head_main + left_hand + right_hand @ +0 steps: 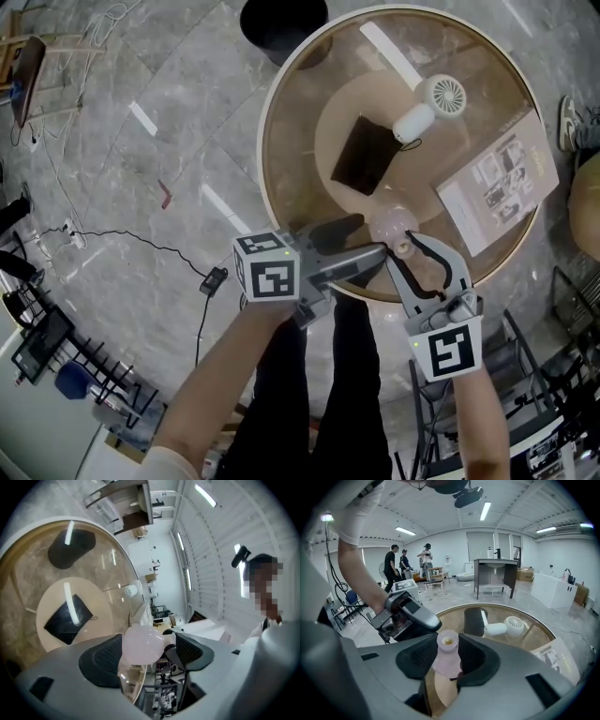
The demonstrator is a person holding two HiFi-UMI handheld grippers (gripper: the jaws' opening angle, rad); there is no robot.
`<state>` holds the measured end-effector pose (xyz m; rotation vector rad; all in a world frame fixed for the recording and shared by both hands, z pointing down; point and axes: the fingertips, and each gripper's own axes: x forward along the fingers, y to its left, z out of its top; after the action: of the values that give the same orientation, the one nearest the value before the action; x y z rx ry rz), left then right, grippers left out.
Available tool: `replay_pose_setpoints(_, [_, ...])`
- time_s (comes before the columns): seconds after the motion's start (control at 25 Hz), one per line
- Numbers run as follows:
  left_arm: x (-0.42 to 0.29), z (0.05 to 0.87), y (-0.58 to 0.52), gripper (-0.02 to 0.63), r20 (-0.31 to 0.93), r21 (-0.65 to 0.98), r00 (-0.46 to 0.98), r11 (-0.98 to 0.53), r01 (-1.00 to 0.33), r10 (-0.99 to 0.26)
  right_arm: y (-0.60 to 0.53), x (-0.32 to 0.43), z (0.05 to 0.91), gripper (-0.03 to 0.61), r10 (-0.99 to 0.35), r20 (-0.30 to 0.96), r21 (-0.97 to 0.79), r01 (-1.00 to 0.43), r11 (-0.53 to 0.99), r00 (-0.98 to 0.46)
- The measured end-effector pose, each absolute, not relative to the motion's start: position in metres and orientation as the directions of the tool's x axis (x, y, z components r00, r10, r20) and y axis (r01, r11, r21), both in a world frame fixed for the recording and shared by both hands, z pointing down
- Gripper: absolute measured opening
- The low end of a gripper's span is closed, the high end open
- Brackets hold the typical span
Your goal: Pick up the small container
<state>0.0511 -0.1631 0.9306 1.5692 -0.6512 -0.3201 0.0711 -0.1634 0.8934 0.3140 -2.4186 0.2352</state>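
The container (391, 226) (143, 645) (447, 656), a pale pink flask, is at the near rim of the table (281, 112). Its long axis runs from the round body, which lies farther away, to the open neck, which points back toward the person. The right claw (401, 246) (447, 651) is clenched on the neck. The left claw (372, 236) (149, 651) stands wide around the body, with one pad against it and the other apart.

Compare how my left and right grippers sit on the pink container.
The right gripper is shut narrow on the small container's neck; the left gripper stands wide around its round body. Both right pads press it; only one left pad visibly touches. Both meet it at the table's near edge.
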Motion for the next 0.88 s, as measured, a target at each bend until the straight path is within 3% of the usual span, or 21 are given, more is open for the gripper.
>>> replay_pose_setpoints(0.36, [0.052, 0.920, -0.177, 0.379, 0.055, 0.990, 0.720, 0.133, 0.053, -0.692, -0.160, 0.063, 0.864, 0.149, -0.133, 0.650, -0.090, -0.250, 0.964, -0.748])
replay_pose_setpoints(0.64, [0.049, 0.878, -0.186, 0.299, -0.102, 0.955, 0.642, 0.105, 0.277, -0.760, -0.162, 0.054, 0.824, 0.149, -0.133, 0.630, -0.101, -0.251, 0.963, -0.765])
replay_pose_setpoints(0.88, [0.047, 0.840, -0.183, 0.287, -0.189, 0.939, 0.640, 0.055, 0.340, -0.745, -0.163, 0.048, 0.788, 0.149, -0.132, 0.608, -0.110, -0.248, 0.962, -0.783])
